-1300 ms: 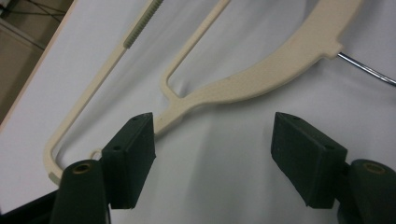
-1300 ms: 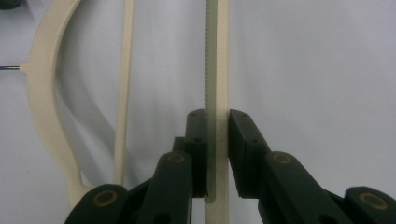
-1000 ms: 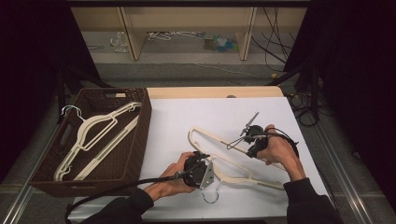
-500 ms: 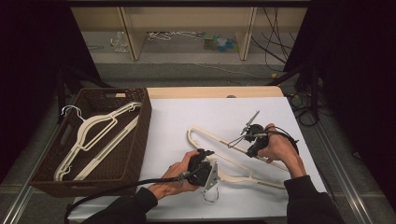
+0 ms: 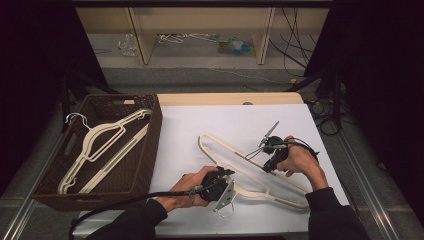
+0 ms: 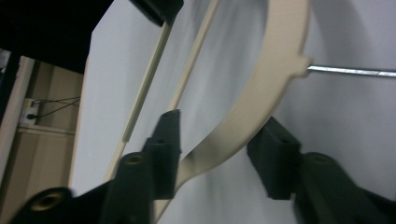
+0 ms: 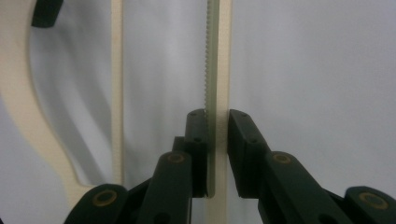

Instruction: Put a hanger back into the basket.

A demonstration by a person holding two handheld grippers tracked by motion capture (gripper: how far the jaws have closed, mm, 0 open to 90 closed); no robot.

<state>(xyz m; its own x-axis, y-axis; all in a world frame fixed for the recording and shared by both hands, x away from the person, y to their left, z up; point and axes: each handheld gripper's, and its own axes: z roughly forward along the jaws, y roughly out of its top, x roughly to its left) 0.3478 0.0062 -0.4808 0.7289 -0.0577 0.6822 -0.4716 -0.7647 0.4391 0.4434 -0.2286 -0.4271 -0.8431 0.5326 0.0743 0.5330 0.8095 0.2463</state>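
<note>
On the white-covered table (image 5: pixel 200 125) a cream plastic clothes hanger (image 5: pixel 225 147) lies flat, its long bar running from the middle of the sheet toward the near right corner. Both hands work on it.

The left gripper (image 6: pixel 219 161) sits at the hanger's curved neck, near the front edge of the table. In the left gripper view its two black jaws stand apart, the cream curve passing between them; one pad touches or nearly touches the curve, the other stands clear. The steel hook shaft (image 6: pixel 350 71) sticks out sideways from the neck and runs off the frame, so its hooked end is cut off there. From above, the left hand (image 5: pixel 187 187) and the gripper's body cover most of the neck.

The right gripper (image 7: pixel 217 140) has its jaws closed on the hanger's straight bar, whose toothed strip (image 7: pixel 212 56) shows between the pads. In the high view the right hand (image 5: pixel 302 162) hides that grip.

To the left stands a dark brown woven basket (image 5: pixel 150 135) holding more cream hangers (image 5: pixel 107 147); how many overlap there is hard to tell. The shelves (image 5: pixel 200 35) beyond the table are dim, their clutter too small to identify.
</note>
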